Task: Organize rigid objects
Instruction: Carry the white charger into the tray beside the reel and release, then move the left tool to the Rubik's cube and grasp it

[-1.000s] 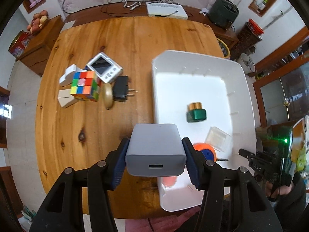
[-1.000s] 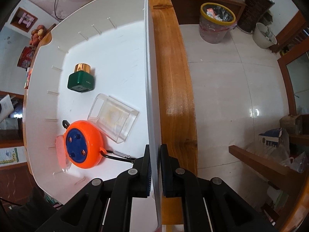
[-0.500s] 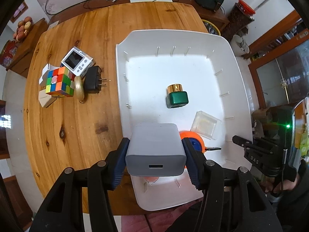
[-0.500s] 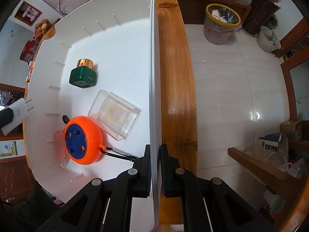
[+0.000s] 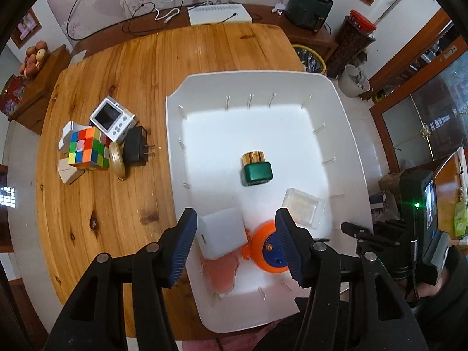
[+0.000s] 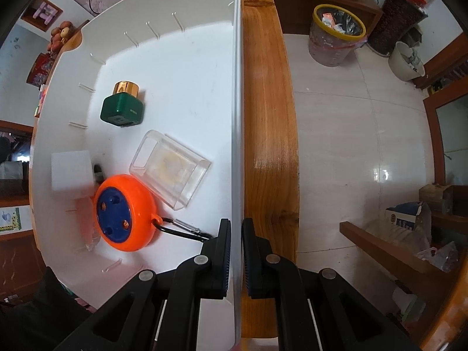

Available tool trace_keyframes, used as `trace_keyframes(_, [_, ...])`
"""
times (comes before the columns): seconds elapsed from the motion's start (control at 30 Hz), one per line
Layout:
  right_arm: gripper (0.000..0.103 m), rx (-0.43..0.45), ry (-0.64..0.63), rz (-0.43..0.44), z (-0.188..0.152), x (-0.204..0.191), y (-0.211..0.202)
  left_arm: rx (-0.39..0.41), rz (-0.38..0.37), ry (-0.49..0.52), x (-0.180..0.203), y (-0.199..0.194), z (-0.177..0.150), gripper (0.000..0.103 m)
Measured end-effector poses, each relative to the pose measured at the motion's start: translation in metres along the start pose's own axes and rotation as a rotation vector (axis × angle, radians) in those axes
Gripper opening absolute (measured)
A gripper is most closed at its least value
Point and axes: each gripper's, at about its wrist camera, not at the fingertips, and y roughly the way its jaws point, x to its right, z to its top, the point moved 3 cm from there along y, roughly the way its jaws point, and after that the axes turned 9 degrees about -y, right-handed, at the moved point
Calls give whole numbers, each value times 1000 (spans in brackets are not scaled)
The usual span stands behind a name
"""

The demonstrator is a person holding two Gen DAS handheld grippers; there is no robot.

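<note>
My left gripper [image 5: 235, 241] is open above the near left of the white tray [image 5: 263, 84]. A white charger block [image 5: 220, 235] sits in the tray below it, blurred, also in the right wrist view [image 6: 71, 172]. My right gripper [image 6: 235, 253] is shut on the tray's right wall [image 6: 237, 117]. In the tray lie a green bottle with a gold cap [image 5: 256, 169], a clear plastic box [image 5: 304, 207], an orange and blue round reel [image 5: 270, 248] and a pink piece [image 5: 222, 269].
On the wooden table [image 5: 117, 73] left of the tray lie a Rubik's cube [image 5: 87, 149], a small white camera [image 5: 112, 118], a black plug adapter [image 5: 136, 146], a gold oval object [image 5: 118, 159] and white blocks [image 5: 68, 172]. A bin [image 6: 336, 35] stands on the floor.
My left gripper moved over the tray, opened and let go of the white charger block, which now sits in the tray. My right gripper stays shut on the tray wall.
</note>
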Motion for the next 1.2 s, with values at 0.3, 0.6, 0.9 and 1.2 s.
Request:
trace_keyframes(0.3, [8,-6,12,-12,1,-4,0,65,28,-29,-22,-11,2,60])
trace_keyframes(0.6, [8,-11,30,-30,-1,-6,0,88,51,-101,-61,-18,-1,67])
trace_keyframes(0.9, [8,-18,57,-48,1,-7,0,82,82,-167,-105,-22,-3,67])
trace_keyframes(1.2, [8,10,78,-65,-2,-8,-3,81,119,-240,-153,-20,8,67])
